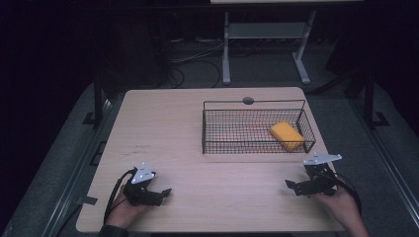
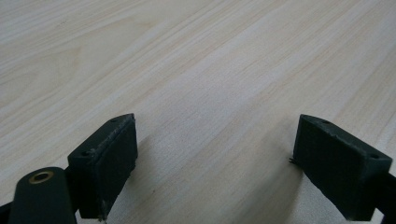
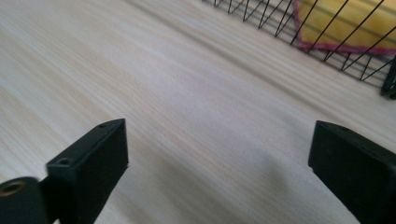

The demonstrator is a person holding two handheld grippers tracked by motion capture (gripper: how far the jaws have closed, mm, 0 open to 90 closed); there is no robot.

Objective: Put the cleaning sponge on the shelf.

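A yellow sponge (image 1: pixel 286 135) lies in the right end of a black wire basket (image 1: pixel 252 104) on the far right part of the table; in the right gripper view the sponge (image 3: pixel 348 18) shows through the basket's wires (image 3: pixel 261 14) at the top. My left gripper (image 1: pixel 165 192) rests low at the table's near left, open, with bare wood between its pads (image 2: pixel 108 158). At the near right my right gripper (image 1: pixel 289 186) sits in front of the basket, pointing left, open and empty; its pads (image 3: pixel 93 158) stand wide apart.
The light wooden table (image 1: pixel 197 123) has a round cable hole (image 1: pixel 248 100) at its far edge behind the basket. Beyond the table stands a white desk frame (image 1: pixel 226 49) with cables on the dark floor.
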